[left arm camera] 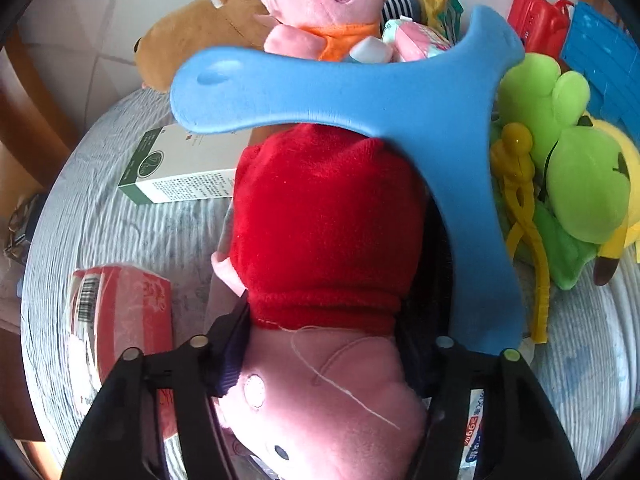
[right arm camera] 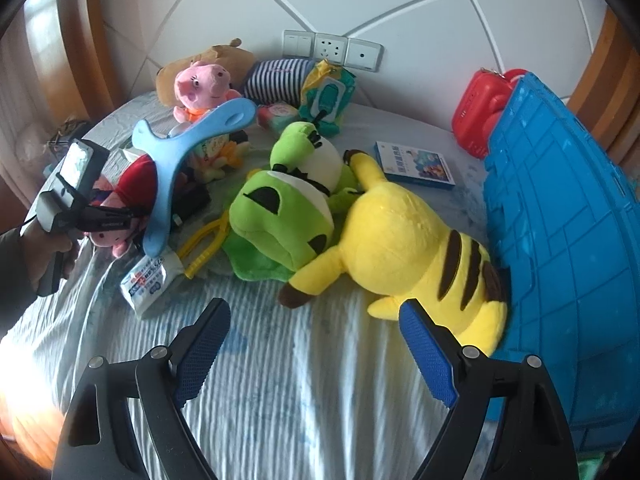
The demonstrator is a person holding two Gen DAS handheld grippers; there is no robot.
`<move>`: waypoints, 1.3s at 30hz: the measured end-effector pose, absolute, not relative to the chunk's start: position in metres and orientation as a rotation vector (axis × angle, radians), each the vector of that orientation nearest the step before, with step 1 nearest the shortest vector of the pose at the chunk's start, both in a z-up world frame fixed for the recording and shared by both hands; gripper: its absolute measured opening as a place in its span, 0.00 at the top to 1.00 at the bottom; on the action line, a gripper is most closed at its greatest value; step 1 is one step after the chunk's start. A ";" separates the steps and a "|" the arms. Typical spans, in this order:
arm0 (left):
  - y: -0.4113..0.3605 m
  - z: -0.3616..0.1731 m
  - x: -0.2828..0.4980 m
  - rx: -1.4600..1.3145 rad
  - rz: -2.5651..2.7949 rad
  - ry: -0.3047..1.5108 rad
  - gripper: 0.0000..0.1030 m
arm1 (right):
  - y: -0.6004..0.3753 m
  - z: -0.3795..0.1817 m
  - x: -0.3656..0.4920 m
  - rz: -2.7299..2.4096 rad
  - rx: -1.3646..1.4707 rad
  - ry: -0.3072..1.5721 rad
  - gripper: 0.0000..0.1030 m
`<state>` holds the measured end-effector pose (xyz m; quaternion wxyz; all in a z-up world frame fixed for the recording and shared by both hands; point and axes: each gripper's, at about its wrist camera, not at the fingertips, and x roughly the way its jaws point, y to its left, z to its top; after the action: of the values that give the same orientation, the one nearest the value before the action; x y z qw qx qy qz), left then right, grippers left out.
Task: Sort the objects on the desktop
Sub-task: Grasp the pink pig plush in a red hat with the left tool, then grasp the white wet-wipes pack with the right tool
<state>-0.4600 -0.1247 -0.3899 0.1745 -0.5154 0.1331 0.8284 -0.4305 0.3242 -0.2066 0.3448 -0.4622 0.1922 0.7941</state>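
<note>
My left gripper (left arm camera: 324,344) is shut on a pink pig plush in a red dress (left arm camera: 324,232), head toward the camera. It also shows in the right wrist view (right arm camera: 120,200), held just above the bed. A blue foam boomerang (left arm camera: 360,92) lies against the plush. My right gripper (right arm camera: 316,344) is open and empty, low over the striped sheet, just in front of a yellow Pikachu plush (right arm camera: 404,240). A green frog plush (right arm camera: 292,200) lies to its left.
A blue plastic crate (right arm camera: 568,240) stands at the right with a red case (right arm camera: 480,108) behind it. A second pig plush (right arm camera: 200,84), brown plush (left arm camera: 192,32), tissue packs (right arm camera: 152,280), white box (left arm camera: 180,164), red pack (left arm camera: 120,312), yellow tongs (right arm camera: 204,244) and a booklet (right arm camera: 416,164) lie around.
</note>
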 end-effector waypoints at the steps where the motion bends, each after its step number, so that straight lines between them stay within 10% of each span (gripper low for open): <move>1: -0.126 -0.388 -0.458 -1.464 2.348 0.373 0.44 | 0.324 -0.207 -0.430 2.061 -1.201 0.503 0.16; 39: -0.271 -0.271 -0.296 -1.381 2.611 0.169 0.47 | 0.228 -0.371 -0.664 2.328 -1.365 0.454 0.12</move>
<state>-0.2961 -0.2711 -0.2713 0.0913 -0.4649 0.0569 0.8788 -0.6642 0.2281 -0.3714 0.2014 -0.4886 0.1624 0.8333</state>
